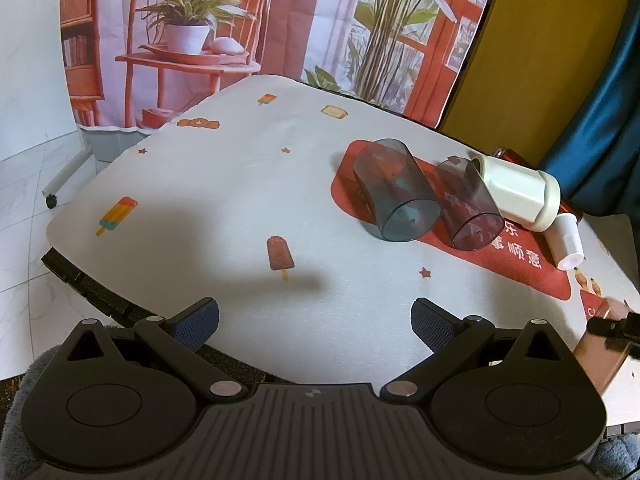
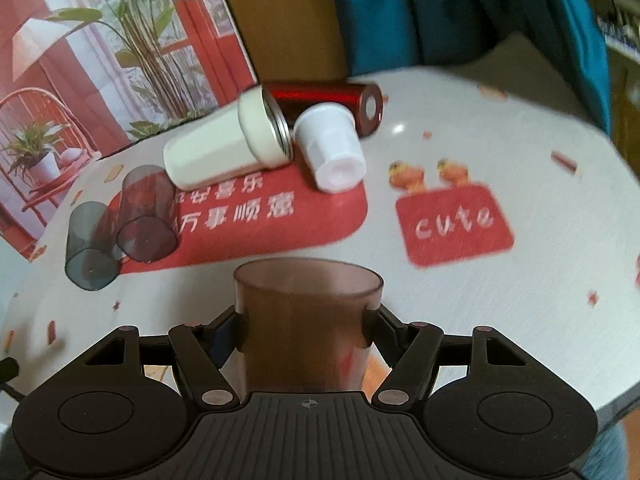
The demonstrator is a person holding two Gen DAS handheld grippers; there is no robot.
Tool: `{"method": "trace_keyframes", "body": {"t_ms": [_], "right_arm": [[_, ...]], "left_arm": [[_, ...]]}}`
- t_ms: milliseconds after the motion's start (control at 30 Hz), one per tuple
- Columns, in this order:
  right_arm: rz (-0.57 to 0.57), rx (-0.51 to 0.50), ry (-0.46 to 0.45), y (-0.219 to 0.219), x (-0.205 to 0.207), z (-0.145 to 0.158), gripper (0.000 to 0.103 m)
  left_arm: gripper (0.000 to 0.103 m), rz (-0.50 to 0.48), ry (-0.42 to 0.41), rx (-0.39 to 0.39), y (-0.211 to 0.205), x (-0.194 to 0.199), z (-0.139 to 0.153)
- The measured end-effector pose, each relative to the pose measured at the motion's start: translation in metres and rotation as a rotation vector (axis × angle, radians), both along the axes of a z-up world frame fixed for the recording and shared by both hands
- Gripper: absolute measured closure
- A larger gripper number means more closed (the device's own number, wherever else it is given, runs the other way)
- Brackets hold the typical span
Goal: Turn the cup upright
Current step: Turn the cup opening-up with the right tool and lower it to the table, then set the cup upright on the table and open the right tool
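Note:
My right gripper (image 2: pixel 305 330) is shut on a translucent brown cup (image 2: pixel 306 312), with a finger on each side of its wall. The cup's round end points away from the camera, above the table. A sliver of this cup (image 1: pixel 598 356) shows at the right edge of the left wrist view. My left gripper (image 1: pixel 315 322) is open and empty, above the near table edge. A blue-grey translucent cup (image 1: pixel 394 196) (image 2: pixel 90 246) and a purple-brown translucent cup (image 1: pixel 468 206) (image 2: pixel 146 214) lie on their sides on the red mat (image 2: pixel 280 216).
A cream cup (image 2: pixel 224 144) (image 1: pixel 516 192), a small white cup (image 2: pixel 332 152) (image 1: pixel 568 246) and a red metal bottle (image 2: pixel 332 100) lie on their sides at the back of the mat. The table (image 1: pixel 220 184) has a white printed cloth. A printed backdrop (image 1: pixel 240 20) hangs behind.

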State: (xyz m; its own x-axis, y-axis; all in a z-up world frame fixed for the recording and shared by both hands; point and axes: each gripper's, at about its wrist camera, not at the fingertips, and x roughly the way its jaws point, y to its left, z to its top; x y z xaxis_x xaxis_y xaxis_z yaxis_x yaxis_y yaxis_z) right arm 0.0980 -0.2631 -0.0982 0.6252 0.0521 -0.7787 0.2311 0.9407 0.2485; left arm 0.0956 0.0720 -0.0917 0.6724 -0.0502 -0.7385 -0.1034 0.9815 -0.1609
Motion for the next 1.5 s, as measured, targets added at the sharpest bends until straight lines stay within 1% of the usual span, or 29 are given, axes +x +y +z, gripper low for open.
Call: {"method": "trace_keyframes", "body": {"t_ms": [167,267,333,633,733,833,900,933,967,1000,1133,1267,1400,1500], "right_arm": [[0.014,-0.145,-0.059,0.004,0.007,0.005,0.039],[0.036,-0.223,-0.078,0.006,0.016,0.002,0.039],[0.043,-0.253,-0.080,0.006,0.022,-0.002,0.039],[0.044,-0.230,-0.066,0.007,0.019,-0.007,0.038],[0.042,-0.218,-0.063,0.006,0.018,-0.006,0.035],[0.039,-0.224,-0.059,0.008,0.017,-0.004,0.025],[0.040,-0.221,-0.060,0.009,0.014,-0.001,0.013],[0.039,-0.222,-0.060,0.010,0.013,0.001,0.009],[0.038,-0.223,-0.062,0.010,0.012,0.003,0.003],[0.037,-0.225,-0.064,0.011,0.010,0.004,0.001],[0.029,-0.217,-0.058,0.009,0.006,0.012,0.000],[0.024,-0.205,-0.056,0.007,-0.001,0.020,0.000],[0.020,-0.220,-0.053,0.008,-0.012,0.033,0.000],[0.016,-0.235,-0.053,0.010,-0.022,0.045,0.000]], "left_arm": [[0.000,-0.004,0.005,0.005,-0.001,0.001,-0.001],[0.000,-0.006,0.009,0.010,-0.002,0.001,-0.002],[0.000,-0.006,0.010,0.013,-0.002,0.001,-0.002],[0.000,-0.019,0.025,0.012,-0.004,0.003,-0.004],[0.000,-0.022,0.019,0.011,-0.004,0.001,-0.003],[0.000,-0.017,0.018,0.010,-0.003,0.000,-0.002],[0.000,-0.016,0.017,0.011,-0.004,0.000,-0.001],[0.000,-0.017,0.016,0.012,-0.004,0.000,-0.001],[0.000,-0.019,0.014,0.013,-0.004,-0.001,0.000],[0.000,-0.021,0.013,0.015,-0.005,-0.001,0.000],[0.000,-0.030,0.005,0.025,-0.007,-0.003,0.003],[0.000,-0.050,-0.017,0.059,-0.011,-0.004,0.012],[0.000,-0.093,-0.079,0.106,-0.015,-0.007,0.035],[0.000,-0.125,-0.108,0.115,-0.020,-0.011,0.054]]}}
